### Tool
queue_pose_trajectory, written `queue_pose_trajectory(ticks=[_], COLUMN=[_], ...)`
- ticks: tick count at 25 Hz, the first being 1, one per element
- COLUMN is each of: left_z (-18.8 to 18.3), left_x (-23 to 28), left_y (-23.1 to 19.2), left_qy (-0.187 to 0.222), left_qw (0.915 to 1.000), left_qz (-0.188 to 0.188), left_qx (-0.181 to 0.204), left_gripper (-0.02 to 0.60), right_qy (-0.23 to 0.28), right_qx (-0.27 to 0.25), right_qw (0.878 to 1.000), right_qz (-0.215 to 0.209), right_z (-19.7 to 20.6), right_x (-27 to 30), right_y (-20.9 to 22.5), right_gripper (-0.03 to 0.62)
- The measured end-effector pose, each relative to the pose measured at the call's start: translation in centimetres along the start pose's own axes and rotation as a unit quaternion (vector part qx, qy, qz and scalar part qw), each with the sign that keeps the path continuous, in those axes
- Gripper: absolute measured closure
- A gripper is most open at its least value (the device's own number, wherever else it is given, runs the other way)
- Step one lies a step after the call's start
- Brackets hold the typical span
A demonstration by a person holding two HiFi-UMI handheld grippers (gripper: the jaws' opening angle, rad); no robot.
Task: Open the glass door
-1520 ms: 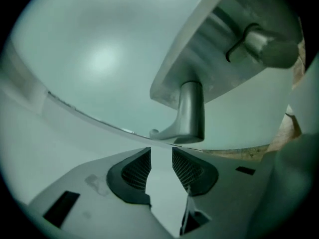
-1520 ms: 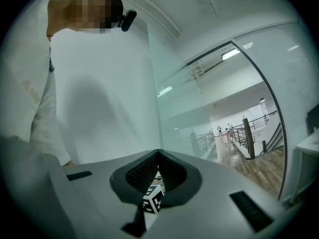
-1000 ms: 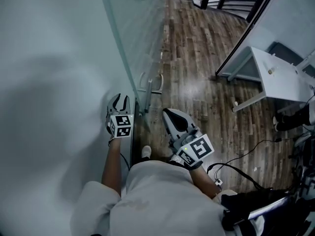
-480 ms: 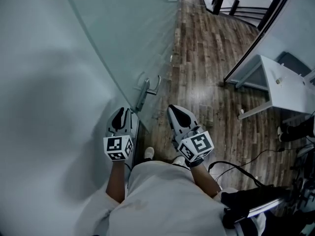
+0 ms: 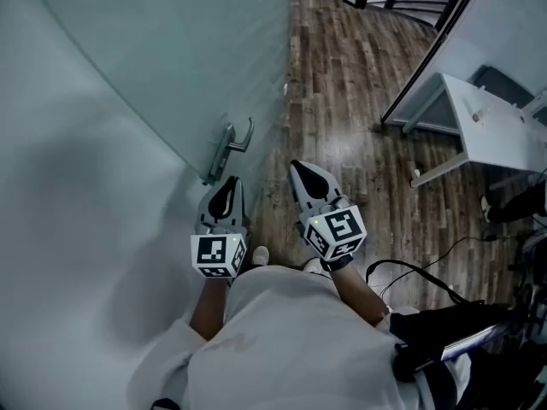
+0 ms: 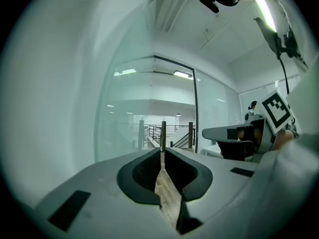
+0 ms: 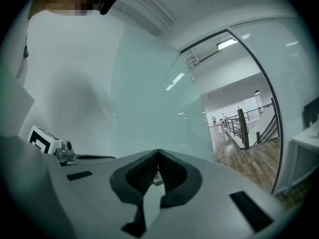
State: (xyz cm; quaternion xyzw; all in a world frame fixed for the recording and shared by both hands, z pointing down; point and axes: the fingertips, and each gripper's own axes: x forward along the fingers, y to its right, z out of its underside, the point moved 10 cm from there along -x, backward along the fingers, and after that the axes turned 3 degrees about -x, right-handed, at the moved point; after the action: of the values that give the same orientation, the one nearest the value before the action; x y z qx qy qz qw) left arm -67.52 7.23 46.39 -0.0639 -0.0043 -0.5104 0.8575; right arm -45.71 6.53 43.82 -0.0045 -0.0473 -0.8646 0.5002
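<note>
The glass door [image 5: 171, 49] stands swung open toward the white wall on the left, its metal lever handle [image 5: 232, 147] near the pane's lower edge. My left gripper [image 5: 226, 184] hangs just below that handle, apart from it. Its jaws have just been closing and the tips now meet with nothing between them, as the left gripper view [image 6: 162, 151] also shows. My right gripper [image 5: 297, 168] is to the right over the wood floor, shut and empty [image 7: 158, 154]. In both gripper views the glass door [image 6: 134, 113] [image 7: 149, 93] fills the space ahead.
A white wall [image 5: 51, 229] runs close on the left. A white desk [image 5: 487, 126] and a black-framed glass partition [image 5: 420, 65] stand to the right. Cables [image 5: 419, 272] lie on the wood floor [image 5: 342, 101] near the person's feet.
The door has swung further toward the wall. My left gripper came away from the door's edge, drew back toward the person and closed its jaws. My right gripper shifted slightly.
</note>
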Motion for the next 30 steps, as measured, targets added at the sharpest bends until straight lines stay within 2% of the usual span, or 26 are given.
queue_pose_trajectory(ticks=[7,13,18,24,30], left_z=[-2.0,-3.2,-4.2,-4.5,-4.5], left_x=[2.4,3.0,4.6,4.8,5.0], left_y=[3.0,2.4,3.2,3.4,3.6], left_qy=[0.007,0.026,0.038,0.041,0.034], left_qw=[0.9997,0.9989,0.9975,0.9974,0.9975], left_qz=[0.021,0.038,0.056,0.056,0.058], left_qx=[0.013,0.011,0.02,0.021,0.021], left_gripper=[0.555,0.555,0.555,0.555,0.555], right_qy=[-0.006,-0.02,-0.02,-0.022,-0.025], right_qx=[-0.002,-0.007,-0.008,-0.003,0.001], right_qw=[1.0,0.999,0.998,0.996,0.996], right_qz=[0.015,0.032,0.056,0.082,0.09], right_z=[-1.1,-0.8,-1.2,-1.2,-1.0], right_x=[-0.7,0.6,0.7,0.0,-0.7], right_y=[1.2,0.0,1.2,2.2,2.5], right_gripper=[0.592,0.591,0.592,0.591,0.592])
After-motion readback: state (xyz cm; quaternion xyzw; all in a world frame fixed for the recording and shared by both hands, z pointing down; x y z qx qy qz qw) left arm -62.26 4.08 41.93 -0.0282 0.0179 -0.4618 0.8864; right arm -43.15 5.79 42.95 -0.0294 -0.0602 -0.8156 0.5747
